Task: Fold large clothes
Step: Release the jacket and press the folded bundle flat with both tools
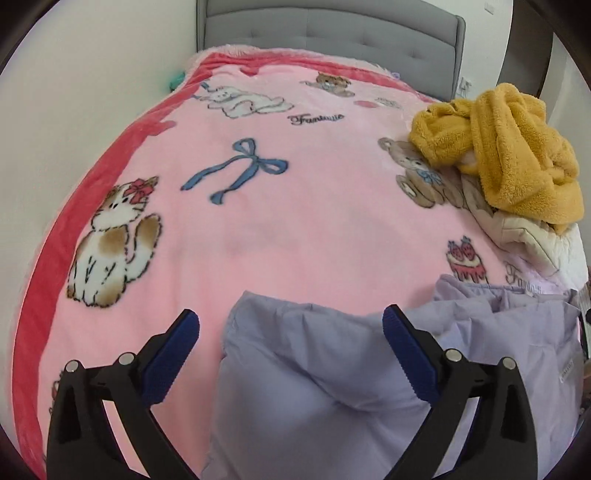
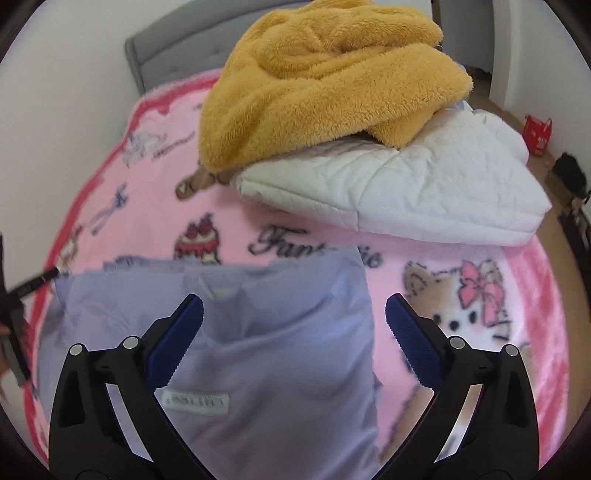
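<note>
A lilac padded garment point(image 1: 325, 376) lies folded on the pink cartoon blanket point(image 1: 280, 221) at the near edge of the bed. My left gripper point(image 1: 291, 323) stands open just above its left part, blue pads apart, nothing pressed between them. In the right wrist view the same lilac garment point(image 2: 258, 350) shows a white label point(image 2: 197, 400) by my left finger. My right gripper point(image 2: 294, 308) is open over its right half, the pads clear of the cloth.
A mustard fleece garment point(image 2: 325, 77) lies heaped on a white quilted one point(image 2: 424, 184) at the bed's right side. A grey headboard point(image 1: 332, 33) and white wall bound the far end. Floor with a red bag point(image 2: 539, 134) lies right of the bed.
</note>
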The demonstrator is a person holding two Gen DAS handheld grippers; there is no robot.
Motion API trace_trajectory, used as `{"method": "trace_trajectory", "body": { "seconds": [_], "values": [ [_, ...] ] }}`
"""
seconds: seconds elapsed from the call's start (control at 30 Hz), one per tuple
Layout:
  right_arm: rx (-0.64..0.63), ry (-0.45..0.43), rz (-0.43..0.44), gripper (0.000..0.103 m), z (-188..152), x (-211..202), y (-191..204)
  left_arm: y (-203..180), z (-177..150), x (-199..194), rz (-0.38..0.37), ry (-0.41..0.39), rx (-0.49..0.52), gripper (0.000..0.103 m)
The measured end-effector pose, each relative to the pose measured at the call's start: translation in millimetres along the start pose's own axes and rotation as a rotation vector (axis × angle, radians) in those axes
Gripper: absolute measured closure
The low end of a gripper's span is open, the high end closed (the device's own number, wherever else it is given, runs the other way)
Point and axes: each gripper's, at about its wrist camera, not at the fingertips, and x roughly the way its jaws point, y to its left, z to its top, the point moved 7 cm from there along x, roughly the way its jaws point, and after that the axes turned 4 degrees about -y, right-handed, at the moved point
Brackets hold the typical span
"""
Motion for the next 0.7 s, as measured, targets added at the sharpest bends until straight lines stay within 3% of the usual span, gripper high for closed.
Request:
{"method": "trace_trajectory", "body": {
  "seconds": [0.1, 0.2, 0.27, 0.3, 0.37, 0.47, 0.57, 0.7],
  "values": [
    [-0.085, -0.062, -0.011, 0.008, 2, -24, 11, 1, 6, -18, 0.013, -0.058, 0.050, 0.005],
    [-0.222, -0.126, 0.078, 0.009, -1, -52, 44, -11, 7, -55, -0.107, -0.131, 0.090, 0.005],
    [-0.336, -0.123, 0.156, 0.016, -13, -68, 74, -24, -4, -77, -0.161, -0.150, 0.121, 0.005],
    [-0.388, -0.110, 0.193, 0.016, -25, -75, 90, -33, -15, -85, -0.189, -0.134, 0.144, 0.005],
    [-0.463, -0.108, 0.190, 0.016, -47, -86, 108, -46, -41, -91, -0.197, -0.096, 0.184, 0.005],
    [-0.495, -0.129, 0.134, 0.010, -77, -94, 113, -42, -87, -78, -0.131, -0.037, 0.230, 0.005],
    [-0.505, -0.017, 0.084, 0.010, -109, -71, 96, -23, -121, -49, -0.159, 0.095, 0.133, 0.004],
    [-0.376, 0.088, 0.131, 0.008, -126, -45, 68, -17, -134, -38, -0.208, 0.084, 0.080, 0.004]
  ]
}}
